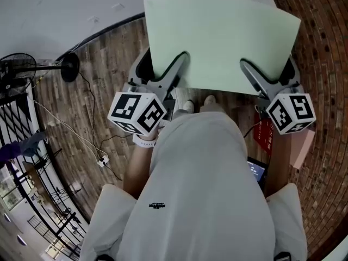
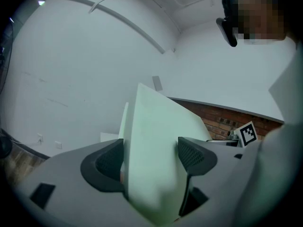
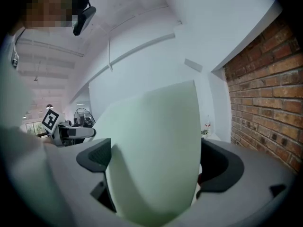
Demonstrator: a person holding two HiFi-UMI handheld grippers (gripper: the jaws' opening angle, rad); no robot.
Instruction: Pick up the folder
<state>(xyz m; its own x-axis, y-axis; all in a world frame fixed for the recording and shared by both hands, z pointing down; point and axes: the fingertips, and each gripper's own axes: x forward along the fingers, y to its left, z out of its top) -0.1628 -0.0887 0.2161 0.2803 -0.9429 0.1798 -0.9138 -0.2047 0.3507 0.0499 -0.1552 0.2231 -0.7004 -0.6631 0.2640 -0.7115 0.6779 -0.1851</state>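
Plainly, the pale green folder (image 1: pixel 217 42) hangs in the air above the wooden floor (image 1: pixel 103 75), the left gripper (image 1: pixel 166 75) and right gripper (image 1: pixel 263 78) each with fingers (image 2: pixel 194 155) clamped on its near edge.

A: What was the room like?
B: The floor (image 1: pixel 109 58) was dark wood planking. A red brick wall (image 1: pixel 323 53) ran down the right, and a white wall (image 1: pixel 49 10) stood beyond.
A: Any furniture?
B: A black pedestal fan (image 1: pixel 17 69) stood at the left, near a black railing (image 1: pixel 16 118). A thin cable (image 1: pixel 101 159) trailed over the planks.
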